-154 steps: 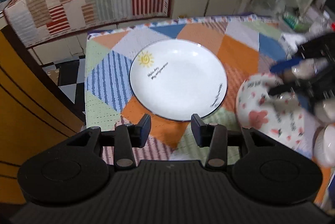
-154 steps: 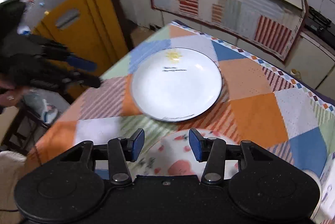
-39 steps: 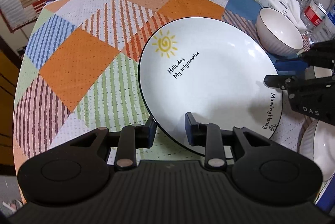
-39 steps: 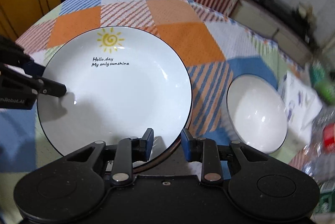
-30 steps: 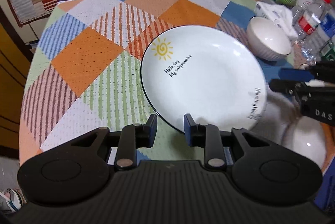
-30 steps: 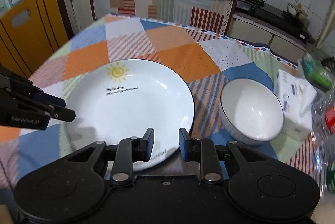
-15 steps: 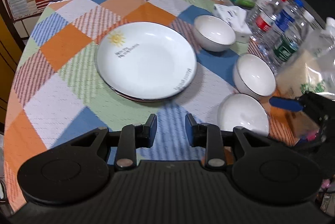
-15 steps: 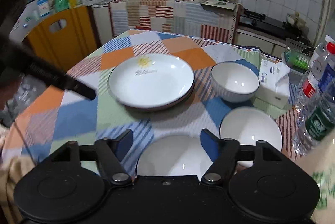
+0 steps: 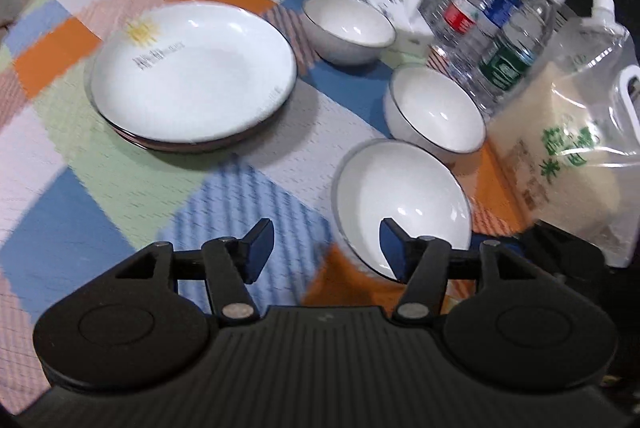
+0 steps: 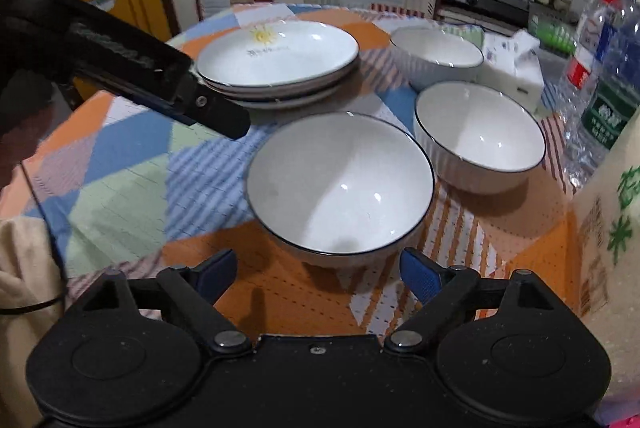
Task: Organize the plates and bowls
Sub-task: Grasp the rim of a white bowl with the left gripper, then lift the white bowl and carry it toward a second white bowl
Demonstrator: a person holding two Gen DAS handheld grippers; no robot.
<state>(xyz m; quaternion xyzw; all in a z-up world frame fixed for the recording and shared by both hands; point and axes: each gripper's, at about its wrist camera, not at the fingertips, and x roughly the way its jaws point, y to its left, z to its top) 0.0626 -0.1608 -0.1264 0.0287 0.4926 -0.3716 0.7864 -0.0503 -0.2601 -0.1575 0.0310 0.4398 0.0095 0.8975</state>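
**kitchenbot_fan:** Right in front of the right gripper (image 10: 316, 270) sits the nearest bowl (image 10: 340, 183), upright on the patchwork tablecloth (image 10: 120, 171), roughly centred ahead of the gap between the two blue pads. Jaws are spread wide with nothing between them. From the left wrist view the left gripper (image 9: 326, 248) is spread wide too and empty; that same bowl (image 9: 400, 203) is ahead and a bit to its right, with the right-hand pad overlapping the bowl's near rim in the picture. Can't tell if it actually touches.

**umi_newbie:** Where's the rest of the crockery?

**kitchenbot_fan:** Past the near bowl and off to the right of the right gripper there's a second bowl (image 10: 480, 139), just beside the first but apart from it. Further ahead again is a third bowl (image 10: 438, 55), next to a white tissue box (image 10: 516, 71). Ahead and to the left is the plate stack (image 10: 278, 59); top plate has a yellow sun and some lettering, and at least two rims show under it. The left gripper's arm cuts across the left of that view, ending near the stack's edge.

**umi_newbie:** Anything else nearby?

**kitchenbot_fan:** Water bottles (image 9: 496, 23) far right of the left gripper, behind the second bowl, and a clear pouch of rice (image 9: 568, 143) with green print beside them. Left view is quite blurry.
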